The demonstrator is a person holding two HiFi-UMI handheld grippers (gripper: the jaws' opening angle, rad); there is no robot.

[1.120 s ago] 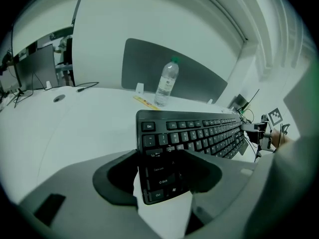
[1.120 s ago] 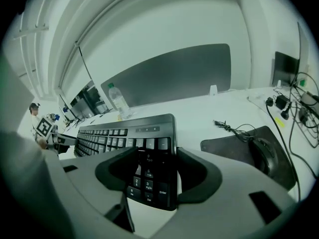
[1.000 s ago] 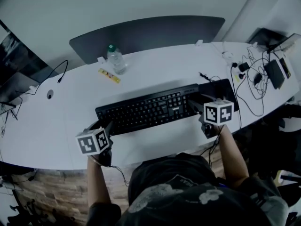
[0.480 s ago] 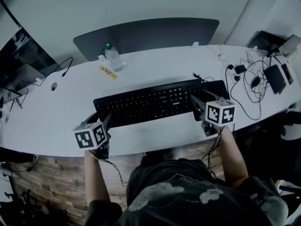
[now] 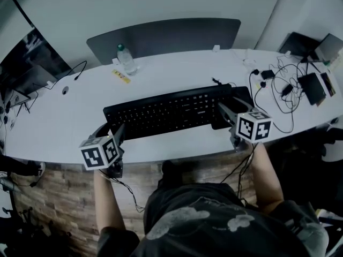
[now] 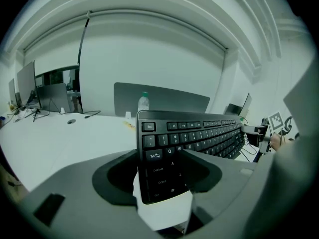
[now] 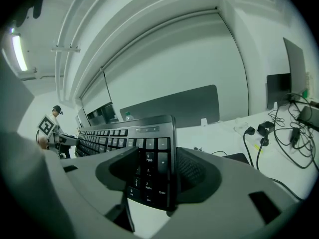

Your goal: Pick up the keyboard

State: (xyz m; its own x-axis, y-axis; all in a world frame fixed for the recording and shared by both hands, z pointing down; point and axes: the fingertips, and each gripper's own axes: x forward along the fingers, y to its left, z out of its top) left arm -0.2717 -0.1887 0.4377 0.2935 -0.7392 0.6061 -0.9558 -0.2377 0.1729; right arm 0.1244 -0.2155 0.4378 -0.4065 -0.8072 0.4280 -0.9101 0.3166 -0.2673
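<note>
Left gripper [image 6: 159,161]: jaws clamped on keyboard [image 5: 166,113], Esc end | right gripper [image 7: 157,168]: jaws clamped on numpad end | keyboard spans between both, over white desk [image 5: 59,130] | water bottle [image 5: 126,60] beyond left gripper, well apart

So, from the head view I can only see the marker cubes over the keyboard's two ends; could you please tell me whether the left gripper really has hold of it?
Observer: Yes. In the left gripper view the left gripper is shut on the keyboard, with the end that carries the Tab key between its jaws.
Operator: Thank you. And does the right one grip it too?
Observer: It does. The right gripper is shut on the opposite end, and the number pad sits between its jaws.
</note>
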